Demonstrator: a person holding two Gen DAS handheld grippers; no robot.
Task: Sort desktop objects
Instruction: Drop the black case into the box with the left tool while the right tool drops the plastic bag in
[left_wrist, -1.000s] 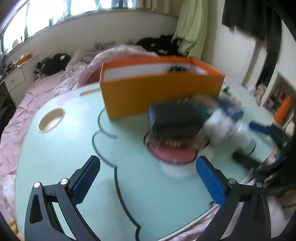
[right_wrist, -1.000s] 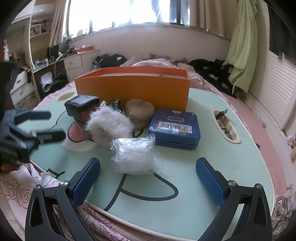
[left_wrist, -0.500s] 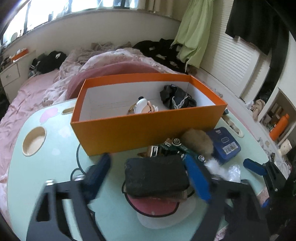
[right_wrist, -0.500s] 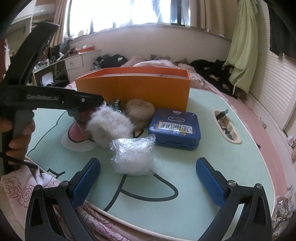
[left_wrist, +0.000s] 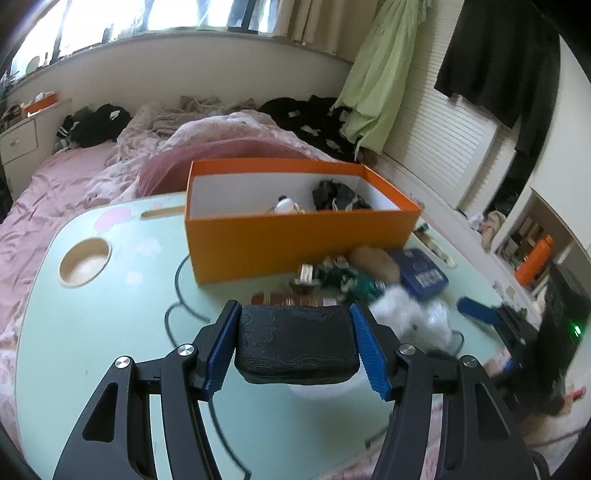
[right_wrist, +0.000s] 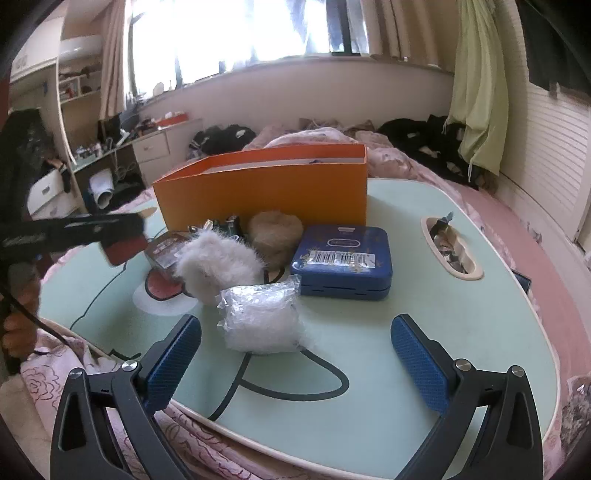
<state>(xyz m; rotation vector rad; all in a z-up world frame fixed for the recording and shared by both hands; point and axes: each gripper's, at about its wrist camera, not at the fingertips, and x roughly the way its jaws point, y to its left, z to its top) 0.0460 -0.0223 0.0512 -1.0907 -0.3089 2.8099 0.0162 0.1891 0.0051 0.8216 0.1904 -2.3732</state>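
My left gripper (left_wrist: 295, 347) is shut on a black textured pouch (left_wrist: 295, 341) and holds it above the pale green table (left_wrist: 110, 332), in front of the orange box (left_wrist: 295, 236). The box holds a small white figure and dark items. In the right wrist view my right gripper (right_wrist: 295, 354) is open and empty at the table's near edge, just behind a clear plastic bag (right_wrist: 264, 317). Beyond it lie a white fluffy item (right_wrist: 216, 264), a tan fluffy item (right_wrist: 275, 234), a blue tin (right_wrist: 343, 260) and the orange box (right_wrist: 266, 194). The left gripper (right_wrist: 122, 240) shows at left, lifted.
A small brown packet (right_wrist: 164, 251) and small metal items (right_wrist: 225, 225) lie in front of the box. A round cup hole (left_wrist: 85, 262) is at the table's left, and a slot with wrappers (right_wrist: 448, 247) at its right. Pink bedding (left_wrist: 55, 184) surrounds the table.
My left gripper has closed on the black pouch and lifted it off the table, uncovering the brown packet. My right gripper has stayed still and open.
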